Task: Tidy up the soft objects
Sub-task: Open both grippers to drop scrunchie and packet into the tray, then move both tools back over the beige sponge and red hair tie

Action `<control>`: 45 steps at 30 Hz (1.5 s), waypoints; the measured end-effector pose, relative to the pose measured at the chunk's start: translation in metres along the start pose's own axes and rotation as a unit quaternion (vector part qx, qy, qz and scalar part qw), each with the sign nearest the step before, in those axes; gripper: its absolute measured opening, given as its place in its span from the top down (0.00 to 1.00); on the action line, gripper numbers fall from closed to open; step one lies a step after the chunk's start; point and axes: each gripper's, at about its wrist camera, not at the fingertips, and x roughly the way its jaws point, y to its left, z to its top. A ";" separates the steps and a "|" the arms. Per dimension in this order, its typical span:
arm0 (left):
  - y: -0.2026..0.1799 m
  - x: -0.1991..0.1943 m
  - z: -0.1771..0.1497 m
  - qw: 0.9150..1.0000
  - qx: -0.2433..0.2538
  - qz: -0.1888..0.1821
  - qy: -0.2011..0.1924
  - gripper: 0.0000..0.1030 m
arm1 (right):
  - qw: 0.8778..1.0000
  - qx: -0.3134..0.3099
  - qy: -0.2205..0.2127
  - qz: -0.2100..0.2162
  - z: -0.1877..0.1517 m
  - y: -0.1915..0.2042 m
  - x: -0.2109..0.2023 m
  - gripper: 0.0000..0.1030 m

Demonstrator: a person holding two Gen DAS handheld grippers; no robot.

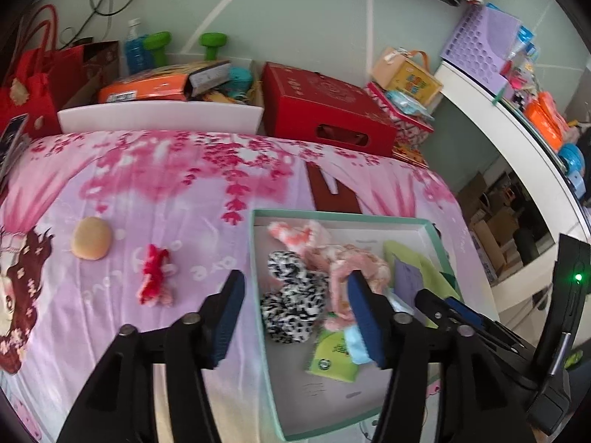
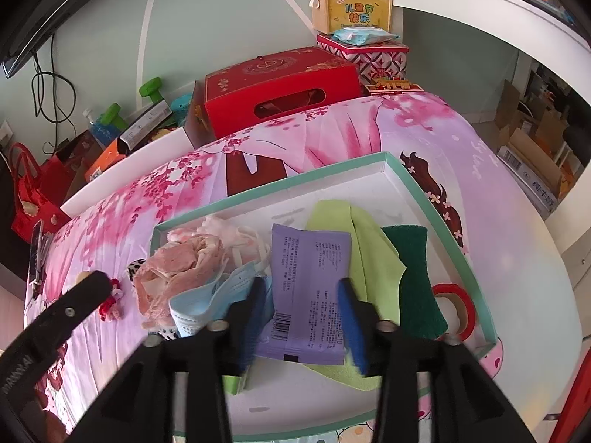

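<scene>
A white box with a teal rim (image 1: 258, 258) lies on the pink bedspread. My left gripper (image 1: 295, 313) is open above a black-and-white spotted scrunchie (image 1: 291, 299) lying in the box beside a pink fluffy piece (image 1: 354, 262). On the spread to the left are a red knitted piece (image 1: 155, 277) and a round beige puff (image 1: 91, 238). My right gripper (image 2: 303, 317) is open, with a purple packet (image 2: 310, 280) lying between its fingers on a light green cloth (image 2: 365, 243). A blue face mask (image 2: 199, 302) and a dark green cloth (image 2: 417, 280) lie to either side.
A red gift box (image 1: 325, 107) and a white tray of clutter (image 1: 159, 118) stand behind the bed, with a red bag (image 1: 33, 85) at far left. A white desk (image 1: 517, 129) curves along the right. A red tape ring (image 2: 458, 306) sits in the box corner.
</scene>
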 end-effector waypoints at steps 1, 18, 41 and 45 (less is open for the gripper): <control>0.003 0.000 0.000 1.000 -0.004 0.006 0.001 0.38 | 1.000 0.001 0.000 0.000 0.000 0.000 0.000 0.48; 0.046 0.015 -0.009 0.993 -0.066 0.088 0.038 0.23 | 1.000 0.015 0.015 -0.018 -0.001 -0.004 0.009 0.20; 0.064 0.025 -0.017 0.986 -0.087 0.124 0.076 0.06 | 0.999 0.029 0.017 -0.036 -0.001 -0.007 0.011 0.02; 0.080 0.017 -0.016 0.983 -0.108 0.127 0.072 0.06 | 0.999 0.028 -0.026 -0.026 0.003 0.004 -0.006 0.02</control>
